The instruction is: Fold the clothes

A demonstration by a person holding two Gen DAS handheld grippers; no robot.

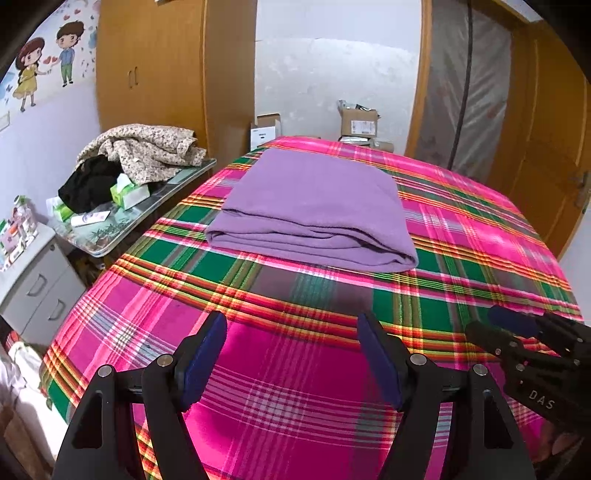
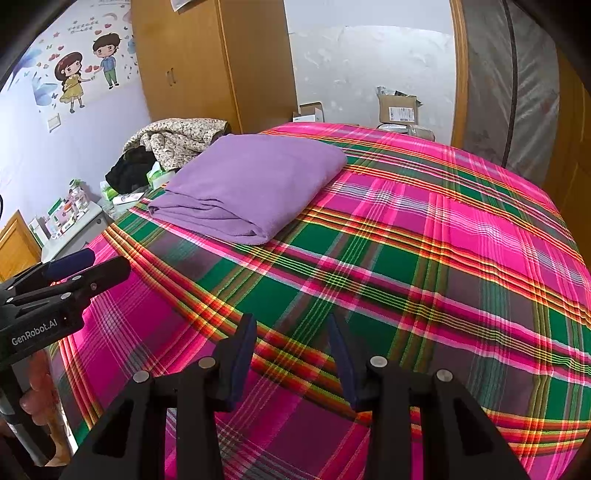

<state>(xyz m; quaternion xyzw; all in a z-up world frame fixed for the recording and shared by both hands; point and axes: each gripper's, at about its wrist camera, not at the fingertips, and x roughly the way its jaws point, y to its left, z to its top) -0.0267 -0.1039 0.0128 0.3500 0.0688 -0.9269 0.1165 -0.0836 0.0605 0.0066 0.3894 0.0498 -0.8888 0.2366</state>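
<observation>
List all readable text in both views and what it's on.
"DAS": on the right tool, on its body, in the left wrist view.
"GenRobot.AI": on the left tool, on its body, in the right wrist view.
Box labels: too small to read.
Wall sticker writing: blurred, unreadable.
Bottles on the cabinet: print too small to read.

Ahead of left claw (image 1: 291, 354): soft, matt, fleecy purple cloth (image 1: 314, 210) on woven plaid bedsheet (image 1: 480, 236). Claw arms of matt black plastic, bright metal pins, dark-blue pads (image 1: 201, 363). Beyond: glossy wooden wardrobe (image 1: 166, 66).
</observation>
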